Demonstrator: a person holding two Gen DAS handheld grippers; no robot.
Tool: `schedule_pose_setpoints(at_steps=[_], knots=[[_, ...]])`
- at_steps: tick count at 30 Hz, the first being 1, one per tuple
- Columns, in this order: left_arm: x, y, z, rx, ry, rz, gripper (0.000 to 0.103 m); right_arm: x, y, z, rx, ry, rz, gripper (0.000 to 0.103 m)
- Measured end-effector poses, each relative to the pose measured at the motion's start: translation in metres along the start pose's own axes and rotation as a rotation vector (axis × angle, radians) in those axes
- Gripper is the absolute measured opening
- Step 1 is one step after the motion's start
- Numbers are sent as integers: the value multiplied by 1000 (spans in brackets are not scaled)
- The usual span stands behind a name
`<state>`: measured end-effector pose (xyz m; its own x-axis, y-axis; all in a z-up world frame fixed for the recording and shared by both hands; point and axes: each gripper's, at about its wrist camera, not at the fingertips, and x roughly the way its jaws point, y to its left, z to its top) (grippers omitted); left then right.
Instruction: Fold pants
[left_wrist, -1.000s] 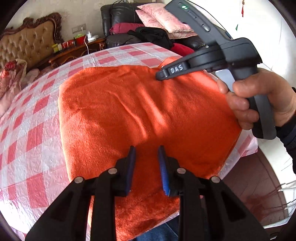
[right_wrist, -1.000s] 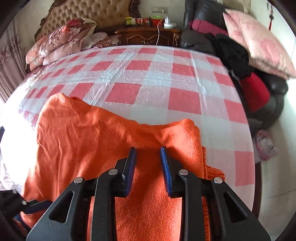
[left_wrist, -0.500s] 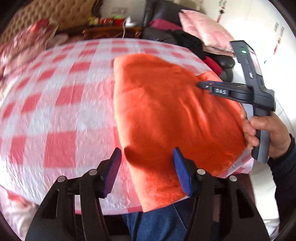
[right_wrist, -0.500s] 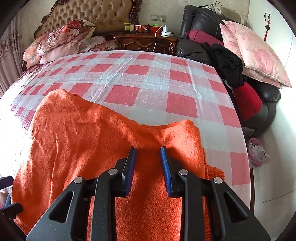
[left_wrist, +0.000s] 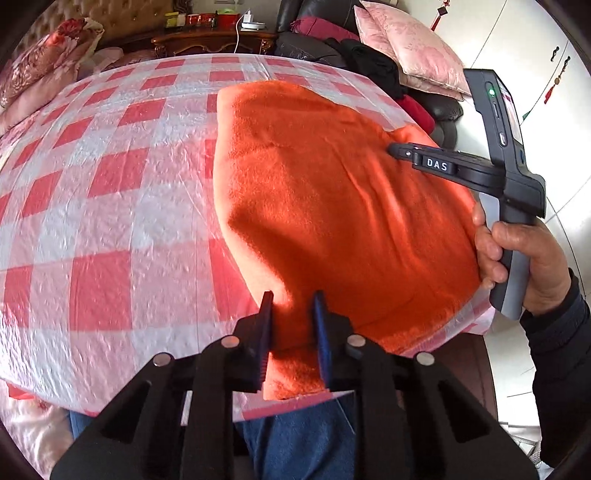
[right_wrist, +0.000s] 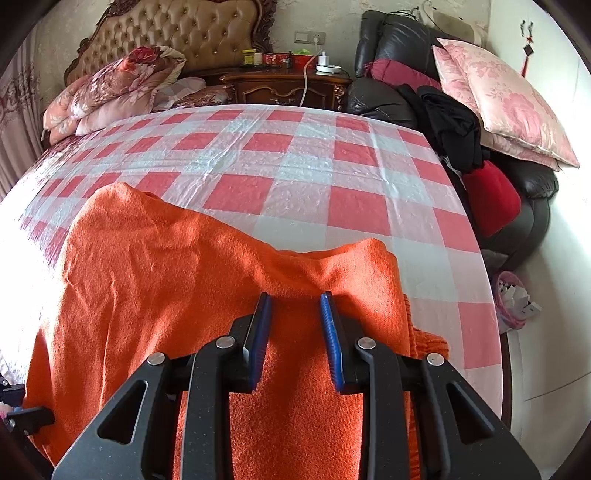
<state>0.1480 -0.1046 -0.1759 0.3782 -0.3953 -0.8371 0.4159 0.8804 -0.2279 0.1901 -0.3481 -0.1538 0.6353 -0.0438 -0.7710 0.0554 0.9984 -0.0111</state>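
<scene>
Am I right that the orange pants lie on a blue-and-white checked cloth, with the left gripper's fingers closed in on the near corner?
Not quite: the checked cloth is red and white, as both wrist views show. The rest holds: the orange pants lie on it, and the left gripper has its fingers drawn in on the near corner in the left wrist view.

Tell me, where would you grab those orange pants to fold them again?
Probably the near corner of the pants, where the cloth hangs past the table edge toward the person. That loose edge lets a gripper come in from the near side; the left gripper already straddles it. The middle lies flat, offering nothing to pinch.
</scene>
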Motion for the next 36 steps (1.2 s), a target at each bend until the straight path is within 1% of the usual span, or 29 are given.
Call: schedule_pose_setpoints(at_steps=[2,8,17,20,21,22,25,26,28,29,30,31,32,33,36], knots=[[4,0,7,5,-4,-1,21,2,-6,3,23,2,-6,27],[21,-11,29,46,-10,-1,21,11,-24,13,29,9,-20,27],[38,-18,53,59,-14,-13,21,17,-50,19,69,6,-32,27],[39,-19,54,57,-14,-13,24,17,-54,19,78,4,-23,27],[37,-19,55,53,-17,-7,27,17,-54,20,75,4,-23,27],[33,-21,55,56,-29,5,29,17,-54,20,69,6,-23,27],[11,-32,60,122,-139,74,30,18,-54,21,65,11,-24,27],[6,-38,64,150,-165,80,30,17,-53,21,66,13,-27,27],[6,-49,72,181,-183,59,30,13,-50,23,72,26,-48,28],[9,-56,79,201,-196,52,30,7,-49,25,87,30,-53,30],[12,-63,85,225,-213,59,30,-4,-47,25,113,22,-60,45],[17,-69,91,246,-225,68,30,-19,-46,22,138,1,-89,73],[26,-72,99,255,-223,67,30,-27,-45,20,147,-14,-105,84],[38,-73,108,250,-199,59,30,-41,-44,12,162,-19,-127,90],[73,-77,131,248,-113,53,30,-56,-45,-9,209,10,-102,90]])
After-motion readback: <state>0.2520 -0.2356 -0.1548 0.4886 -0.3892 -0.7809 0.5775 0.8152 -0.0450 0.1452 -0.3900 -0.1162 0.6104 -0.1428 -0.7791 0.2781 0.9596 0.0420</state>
